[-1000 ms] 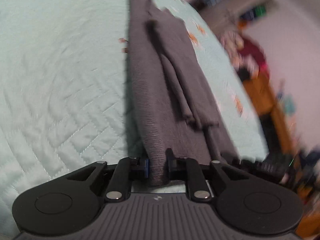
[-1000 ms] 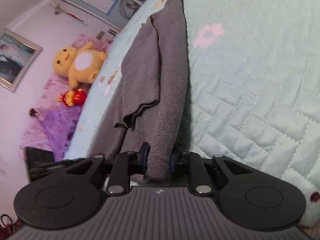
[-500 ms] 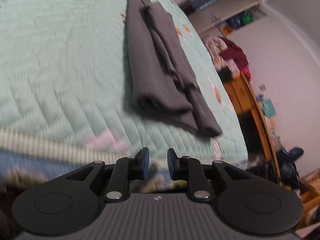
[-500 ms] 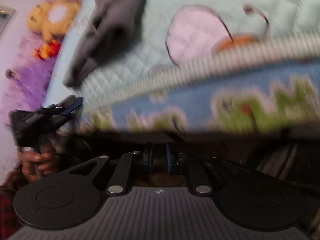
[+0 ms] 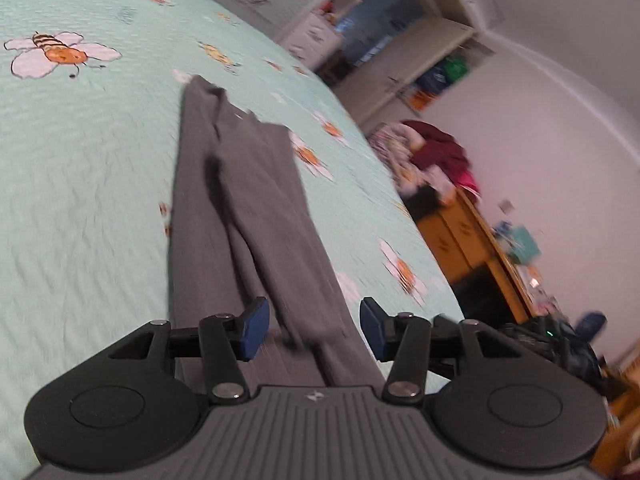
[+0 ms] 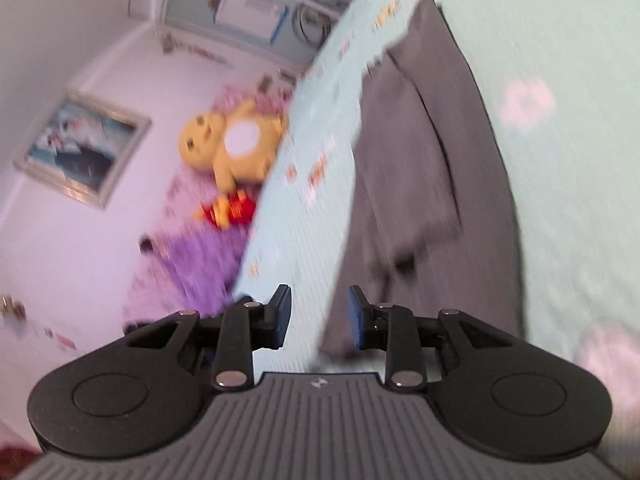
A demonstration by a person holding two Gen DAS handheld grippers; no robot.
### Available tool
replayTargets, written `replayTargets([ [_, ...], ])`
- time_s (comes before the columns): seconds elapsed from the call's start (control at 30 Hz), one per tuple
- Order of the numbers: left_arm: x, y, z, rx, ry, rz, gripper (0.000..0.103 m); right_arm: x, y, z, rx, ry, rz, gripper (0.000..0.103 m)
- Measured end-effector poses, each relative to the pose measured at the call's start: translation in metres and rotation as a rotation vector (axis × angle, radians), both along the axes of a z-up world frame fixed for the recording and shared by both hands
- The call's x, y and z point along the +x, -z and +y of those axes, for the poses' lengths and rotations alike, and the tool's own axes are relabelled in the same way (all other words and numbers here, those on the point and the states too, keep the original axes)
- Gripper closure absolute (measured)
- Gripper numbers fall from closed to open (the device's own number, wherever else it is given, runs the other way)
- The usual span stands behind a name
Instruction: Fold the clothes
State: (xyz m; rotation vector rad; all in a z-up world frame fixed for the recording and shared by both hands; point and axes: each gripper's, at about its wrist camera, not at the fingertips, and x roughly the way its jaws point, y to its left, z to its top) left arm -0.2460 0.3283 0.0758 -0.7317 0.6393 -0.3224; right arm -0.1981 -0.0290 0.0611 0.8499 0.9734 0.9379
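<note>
The left tongs (image 5: 314,328) stand spread with nothing pinched; their jaws have just been opening, and the near end of the grey garment (image 5: 240,216) lies on the bed below the gap, apart from the blue pads (image 5: 252,330). The right tongs (image 6: 318,316) are spread too, less widely, their jaws also just opening, with only bedspread and the garment's near edge showing past them.

The bed (image 5: 80,160) fills most of both views, covered in a pale green quilted spread printed with bees and flowers. The grey garment (image 6: 432,184) lies on it as a long, narrow folded strip, one sleeve laid lengthwise on top. Beyond the bed on one side stands a wooden dresser (image 5: 472,248) with a heap of dark red clothes (image 5: 438,152) on top. On the other side, a yellow plush toy (image 6: 232,144) sits against a purple cover.
</note>
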Motion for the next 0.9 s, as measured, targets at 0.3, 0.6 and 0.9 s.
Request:
replayTargets([
  [0.3, 0.093, 0.012, 0.006, 0.011, -0.091, -0.049, 0.05, 0.098, -0.001, 0.044, 0.015, -0.002, -0.068, 0.069],
  [0.6, 0.122, 0.082, 0.005, 0.056, -0.172, -0.095, 0.064, 0.175, 0.029, 0.084, 0.057, -0.019, -0.048, 0.069],
  [0.9, 0.12, 0.083, 0.002, 0.107, -0.169, -0.106, 0.065, 0.291, 0.089, 0.117, 0.042, -0.139, 0.021, 0.103],
])
